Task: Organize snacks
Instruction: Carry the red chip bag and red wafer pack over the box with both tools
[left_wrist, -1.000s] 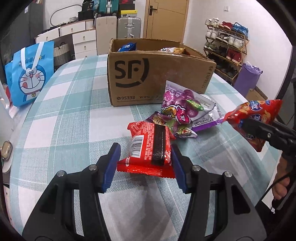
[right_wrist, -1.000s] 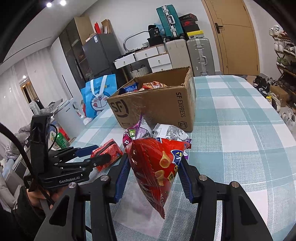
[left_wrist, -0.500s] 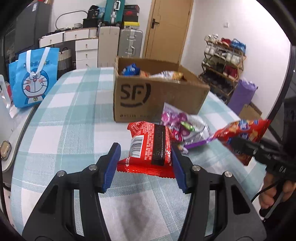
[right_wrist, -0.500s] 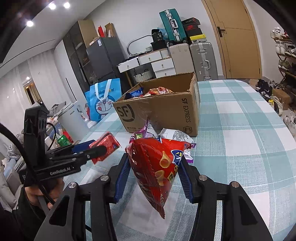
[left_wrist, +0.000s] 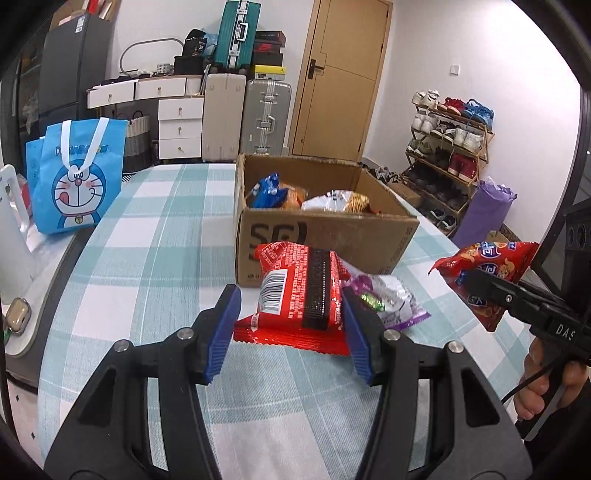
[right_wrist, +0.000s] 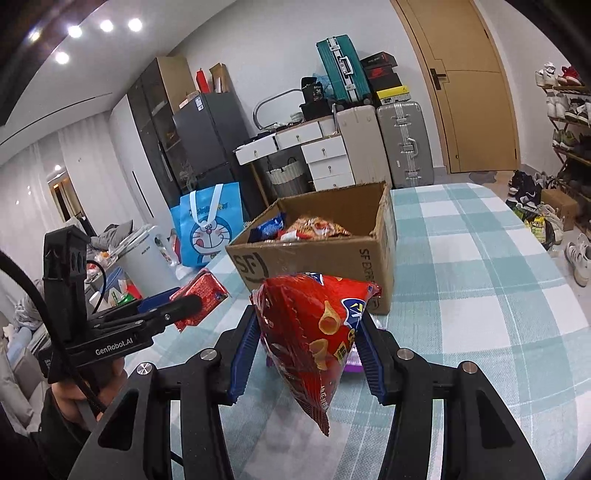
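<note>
Snacks are in both our grippers, lifted above the checked tablecloth (left_wrist: 147, 258) in front of the open cardboard box (left_wrist: 325, 236). Our left gripper (left_wrist: 291, 325) is clamped on a flat red packet (left_wrist: 299, 295), barcode side up with a dark stripe down its middle, blue pads pressing its two sides. In the right wrist view the same packet (right_wrist: 201, 299) shows raised off the cloth, left of the box (right_wrist: 314, 254). Our right gripper (right_wrist: 306, 350) is clenched on a red chip bag (right_wrist: 314, 332), which hangs tilted with one corner pointing down; from the left wrist view it (left_wrist: 487, 273) sits to the right of the box. On the cloth just beyond the left gripper lies a purple and silver candy bag (left_wrist: 388, 302). Inside the box we see a blue packet (left_wrist: 267, 192) and a silver bag (left_wrist: 332, 199). A blue cartoon tote (left_wrist: 74, 177) stands beyond the table's left edge
</note>
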